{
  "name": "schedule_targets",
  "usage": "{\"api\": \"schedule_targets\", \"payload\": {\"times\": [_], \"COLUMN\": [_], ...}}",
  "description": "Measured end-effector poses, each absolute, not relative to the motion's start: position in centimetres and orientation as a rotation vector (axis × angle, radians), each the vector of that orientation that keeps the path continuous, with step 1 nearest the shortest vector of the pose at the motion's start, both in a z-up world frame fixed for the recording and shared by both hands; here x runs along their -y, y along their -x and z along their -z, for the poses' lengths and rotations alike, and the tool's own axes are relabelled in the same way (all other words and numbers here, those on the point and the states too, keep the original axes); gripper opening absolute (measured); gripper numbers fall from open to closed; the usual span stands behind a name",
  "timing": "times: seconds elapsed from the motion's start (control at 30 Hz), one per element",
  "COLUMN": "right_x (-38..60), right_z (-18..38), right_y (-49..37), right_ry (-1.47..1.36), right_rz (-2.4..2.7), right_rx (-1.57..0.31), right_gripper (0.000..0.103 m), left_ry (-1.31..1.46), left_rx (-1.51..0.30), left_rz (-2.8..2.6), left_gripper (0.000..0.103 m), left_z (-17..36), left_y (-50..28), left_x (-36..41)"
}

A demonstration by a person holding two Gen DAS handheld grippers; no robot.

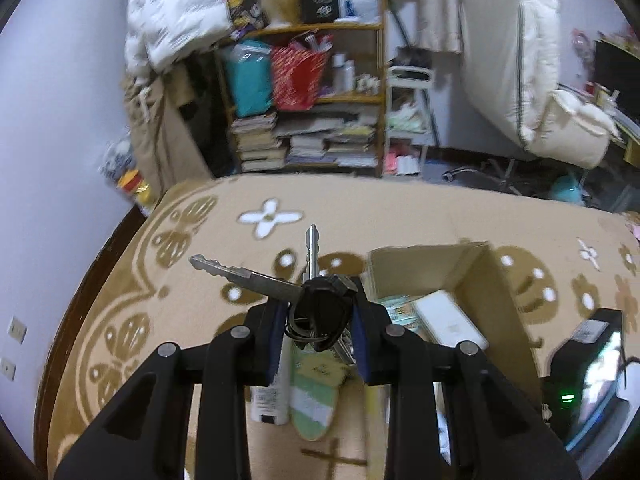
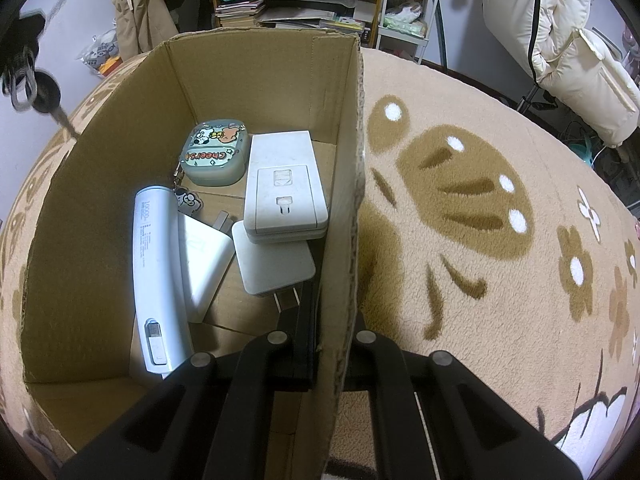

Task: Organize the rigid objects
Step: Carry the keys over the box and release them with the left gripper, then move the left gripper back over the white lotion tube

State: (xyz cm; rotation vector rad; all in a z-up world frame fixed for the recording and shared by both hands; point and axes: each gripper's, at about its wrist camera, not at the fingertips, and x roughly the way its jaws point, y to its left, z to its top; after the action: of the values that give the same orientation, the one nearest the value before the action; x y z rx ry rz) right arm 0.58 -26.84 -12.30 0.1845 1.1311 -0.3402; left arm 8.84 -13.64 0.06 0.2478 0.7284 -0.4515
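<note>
My left gripper (image 1: 318,312) is shut on a bunch of keys (image 1: 316,300) with a black fob, held in the air above the bed, left of the cardboard box (image 1: 476,276). The keys also show at the far left of the right wrist view (image 2: 28,76). My right gripper (image 2: 332,336) is shut on the right wall of the box (image 2: 348,200), one finger inside and one outside. Inside lie a white power bank (image 2: 156,272), white chargers (image 2: 272,264), a white socket adapter (image 2: 284,188) and a green cartoon case (image 2: 214,152).
A beige patterned blanket (image 2: 480,200) covers the bed. A white tube (image 1: 272,396) and a green striped item (image 1: 316,396) lie under my left gripper. A black device (image 1: 592,372) sits at the right. A cluttered bookshelf (image 1: 304,100) stands beyond the bed.
</note>
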Motion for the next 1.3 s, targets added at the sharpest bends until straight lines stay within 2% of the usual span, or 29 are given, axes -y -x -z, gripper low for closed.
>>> {"api": "schedule_targets", "payload": {"times": [0.37, 0.8, 1.03, 1.07, 1.13, 1.17, 1.2, 1.27, 1.3], "right_x": [26.9, 26.8, 27.0, 27.0, 27.0, 27.0, 27.0, 27.0, 27.0], "right_z": [12.3, 12.4, 12.4, 12.4, 12.4, 12.4, 12.4, 12.4, 12.4], "right_y": [-0.6, -0.6, -0.6, -0.6, -0.6, -0.6, -0.5, -0.5, -0.5], "right_ry": [-0.186, -0.194, -0.197, -0.198, -0.2, -0.2, -0.2, -0.2, -0.2], "right_rz": [0.34, 0.336, 0.335, 0.334, 0.335, 0.335, 0.335, 0.335, 0.335], "right_rx": [-1.13, -1.128, -1.127, -1.126, -1.125, -1.125, -1.125, -1.125, -1.126], "right_gripper": [0.007, 0.007, 0.007, 0.007, 0.007, 0.007, 0.007, 0.007, 0.007], "left_ry": [-0.263, -0.317, -0.308, -0.301, -0.32, -0.341, -0.366, -0.37, -0.362], "left_rx": [-0.686, -0.893, -0.948, -0.952, -0.904, -0.868, -0.82, -0.784, -0.784], "left_rz": [0.638, 0.623, 0.611, 0.619, 0.6, 0.585, 0.568, 0.563, 0.56], "left_gripper": [0.028, 0.029, 0.033, 0.035, 0.062, 0.08, 0.087, 0.092, 0.099], "left_z": [-2.4, 4.8, 6.0, 5.9, 5.0, 4.6, 3.9, 3.1, 2.9], "left_y": [-4.0, -6.3, -7.2, -7.3, -7.2, -7.0, -6.8, -6.8, -7.0], "left_x": [17.8, 18.8, 18.1, 18.0, 17.7, 17.7, 17.5, 17.0, 16.8]}}
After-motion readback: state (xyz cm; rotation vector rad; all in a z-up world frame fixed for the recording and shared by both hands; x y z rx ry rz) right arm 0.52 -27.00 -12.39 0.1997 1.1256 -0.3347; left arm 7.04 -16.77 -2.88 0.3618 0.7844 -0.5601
